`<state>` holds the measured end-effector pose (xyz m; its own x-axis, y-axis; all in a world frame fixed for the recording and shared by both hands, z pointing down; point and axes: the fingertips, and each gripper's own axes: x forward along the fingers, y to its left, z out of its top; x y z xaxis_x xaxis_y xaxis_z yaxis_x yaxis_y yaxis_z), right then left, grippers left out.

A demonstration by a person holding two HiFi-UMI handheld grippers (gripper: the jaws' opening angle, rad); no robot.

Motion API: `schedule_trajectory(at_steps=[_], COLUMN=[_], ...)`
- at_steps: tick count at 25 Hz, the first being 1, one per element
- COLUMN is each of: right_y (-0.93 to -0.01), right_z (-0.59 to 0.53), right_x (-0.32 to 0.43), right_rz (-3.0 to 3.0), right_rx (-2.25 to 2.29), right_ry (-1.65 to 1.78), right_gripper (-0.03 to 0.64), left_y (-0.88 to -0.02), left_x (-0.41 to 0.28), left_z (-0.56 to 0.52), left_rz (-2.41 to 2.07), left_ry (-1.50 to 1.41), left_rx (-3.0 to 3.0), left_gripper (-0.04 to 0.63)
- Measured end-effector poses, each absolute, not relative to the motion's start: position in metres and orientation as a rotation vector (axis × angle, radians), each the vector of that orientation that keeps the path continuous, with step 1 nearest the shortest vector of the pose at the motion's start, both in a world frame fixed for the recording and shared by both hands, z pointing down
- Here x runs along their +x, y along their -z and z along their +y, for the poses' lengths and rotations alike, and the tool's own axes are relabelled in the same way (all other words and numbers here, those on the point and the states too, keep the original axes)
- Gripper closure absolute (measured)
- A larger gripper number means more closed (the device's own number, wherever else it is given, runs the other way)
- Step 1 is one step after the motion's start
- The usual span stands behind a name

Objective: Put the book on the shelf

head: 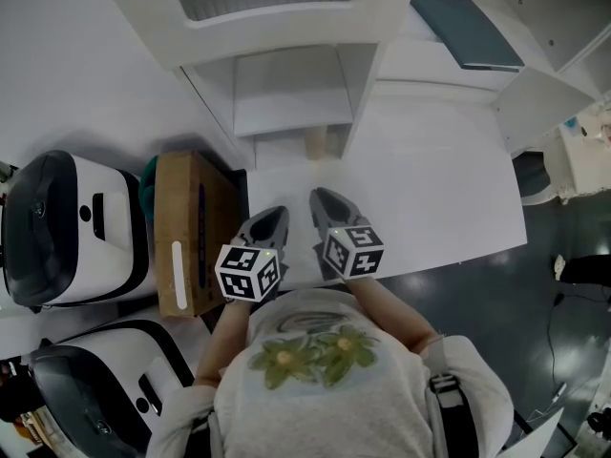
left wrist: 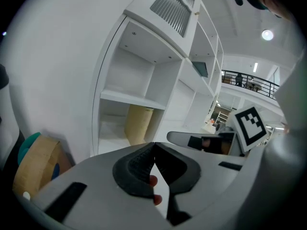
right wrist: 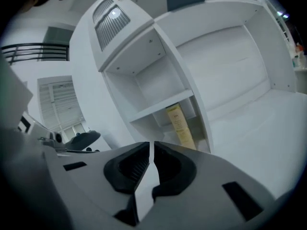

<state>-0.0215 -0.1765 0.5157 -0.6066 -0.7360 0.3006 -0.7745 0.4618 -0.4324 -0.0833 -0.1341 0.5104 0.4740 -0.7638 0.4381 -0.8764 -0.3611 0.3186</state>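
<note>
Where book [right wrist: 180, 126] stands upright, lowest shelf [right wrist: 153, 75] compartment

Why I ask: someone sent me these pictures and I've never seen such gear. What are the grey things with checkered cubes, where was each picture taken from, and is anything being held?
There is no robot here. A person holds two hand tools, each a two-jaw gripper, and the checkered cubes are parts of them. The head view comes from a camera on the person's head looking down. It shows the left gripper and the right gripper over a white table. The other two pictures come from a camera riding on each gripper, looking along its jaws. Both pairs of jaws are closed with nothing between them, so nothing is held. Ahead stands a white shelf, with a tan book upright in a lower compartment. At the person's left are a cardboard box and white-and-black devices.
</note>
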Motion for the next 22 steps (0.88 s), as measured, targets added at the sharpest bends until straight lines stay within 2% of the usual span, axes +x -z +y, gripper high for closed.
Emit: schedule_trajectory(at_steps=[9, 22], right_y=[-0.501, -0.491], right_z=[-0.132, -0.09], right_x=[-0.019, -0.024], right_rz=[-2.73, -2.748], right_rx=[1.288, 1.23], right_ry=[-0.73, -0.55], right_gripper=[0.586, 0.586], left_y=[-0.506, -0.499], left_x=[-0.075, -0.056], left_z=[-0.116, -0.081], left_rz=[-1.33, -1.276], left_ry=[-0.266, -0.289], left_rx=[2.224, 2.265], left_gripper=[0.568, 0.568])
